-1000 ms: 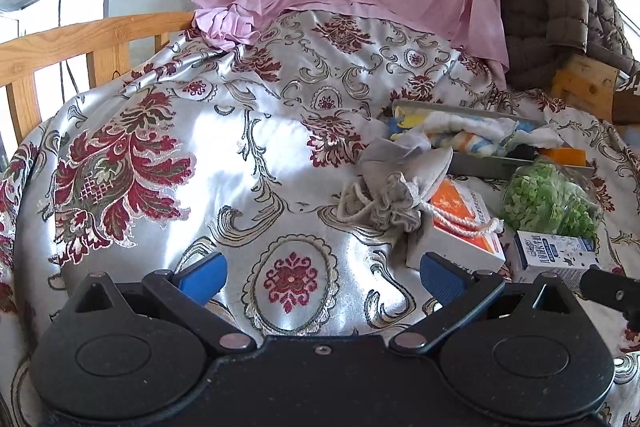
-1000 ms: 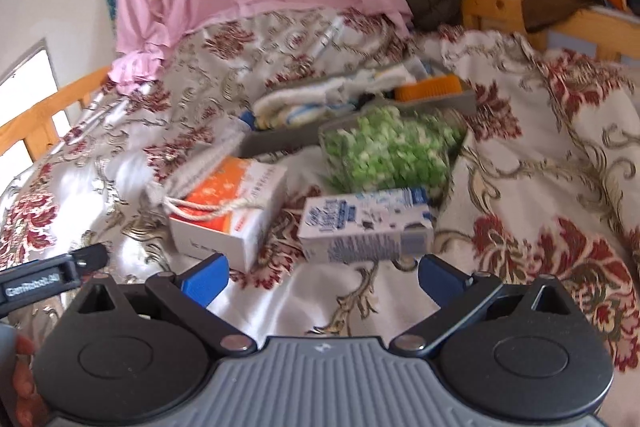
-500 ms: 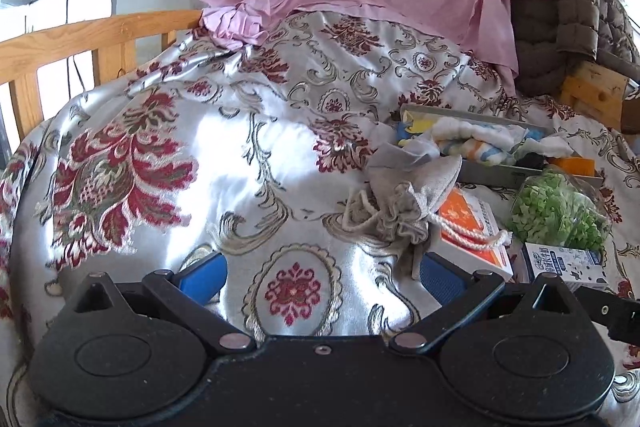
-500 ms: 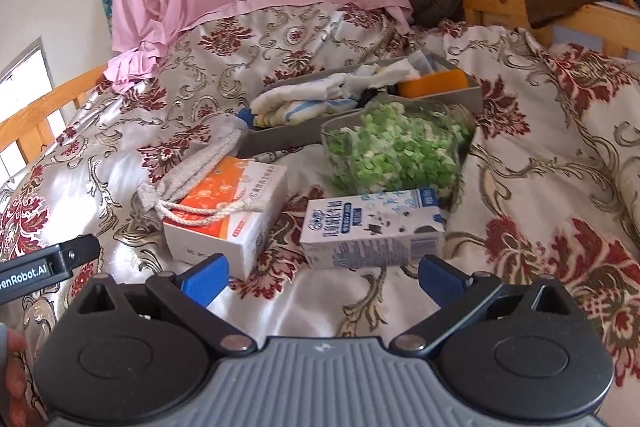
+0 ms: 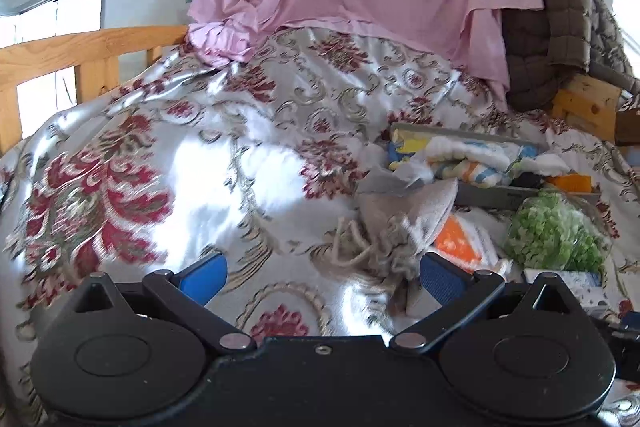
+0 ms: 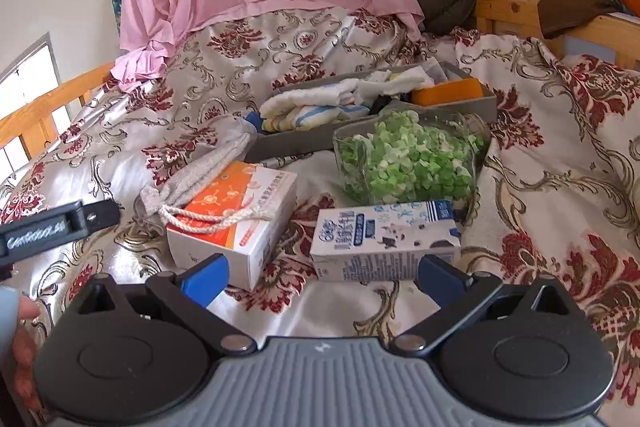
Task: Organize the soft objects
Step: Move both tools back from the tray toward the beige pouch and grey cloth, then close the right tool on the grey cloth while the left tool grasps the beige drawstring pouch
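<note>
We hold both grippers released: the left gripper (image 5: 322, 277) near the grey drawstring pouch (image 5: 404, 223), the right gripper (image 6: 322, 277) before the milk carton (image 6: 386, 239). The pouch lies on the bed, draped over the orange box (image 6: 240, 215). We risk pinching only its cord (image 6: 216, 217), or dragging the box along.

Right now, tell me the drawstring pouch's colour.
Light grey drawstring pouch with a cream cord; clearest in the right wrist view.
</note>
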